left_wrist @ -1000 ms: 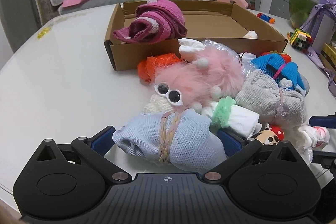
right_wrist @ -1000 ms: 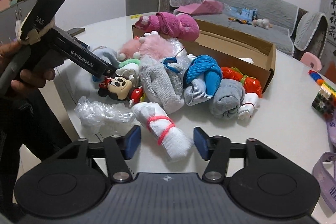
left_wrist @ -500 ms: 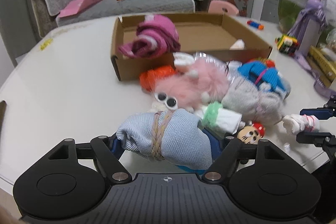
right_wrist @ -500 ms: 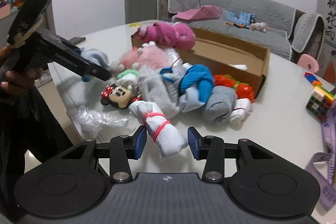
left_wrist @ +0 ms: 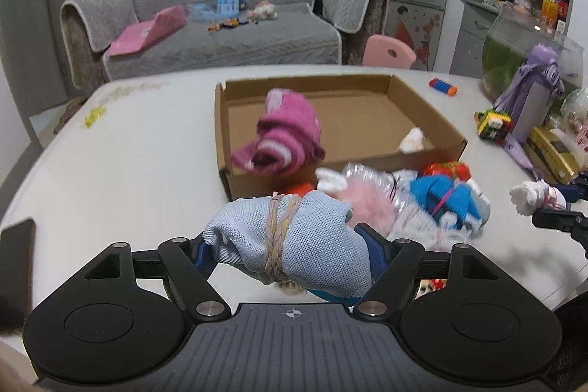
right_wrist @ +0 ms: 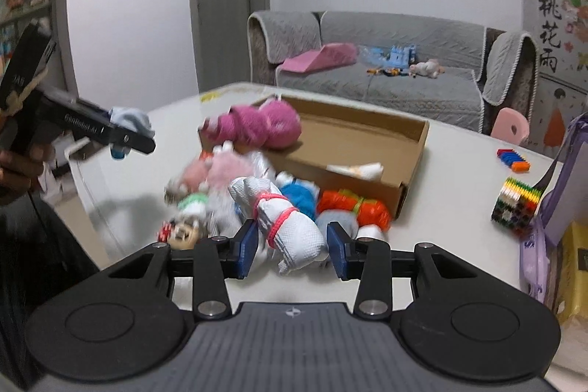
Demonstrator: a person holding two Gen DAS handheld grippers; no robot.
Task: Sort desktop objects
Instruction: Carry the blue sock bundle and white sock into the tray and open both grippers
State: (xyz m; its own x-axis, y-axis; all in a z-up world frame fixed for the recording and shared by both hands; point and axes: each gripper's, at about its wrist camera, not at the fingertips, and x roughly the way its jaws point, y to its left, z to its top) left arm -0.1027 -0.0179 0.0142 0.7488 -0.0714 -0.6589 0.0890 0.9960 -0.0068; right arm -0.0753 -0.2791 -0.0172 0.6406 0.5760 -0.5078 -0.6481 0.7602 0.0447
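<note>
Both grippers now hang clear of the white table [left_wrist: 121, 149], where a second ago they were down at the pile. The left gripper [left_wrist: 290, 250] pinches a pale blue knitted bundle [left_wrist: 294, 245] bound with a tan cord; its blue pads press on both ends, and the bundle, which lay on the tabletop at the near edge of the pile a second ago, is now lifted free and seen in front of the cardboard box [left_wrist: 426, 105] rather than below it. From the right wrist view the same bundle pokes out of the left gripper held up at the left, with a hand [right_wrist: 18, 168] on its handle. The right gripper [right_wrist: 292, 250] has closed since then: its jaws stood apart on either side of the white bundle tied with a pink elastic band [right_wrist: 286, 226], and now they squeeze it, the bundle raised off the table above the rest of the heap. The pile [right_wrist: 257, 193] left behind, with a pink fluffy toy, a blue sock roll, a grey roll, an orange bundle and a mouse-faced figure, stays just in front of the box. The magenta rolled sock [left_wrist: 286, 138] still sits inside the box at its near left corner, and a small white item [left_wrist: 413, 140] lies against the near wall at the right.
</note>
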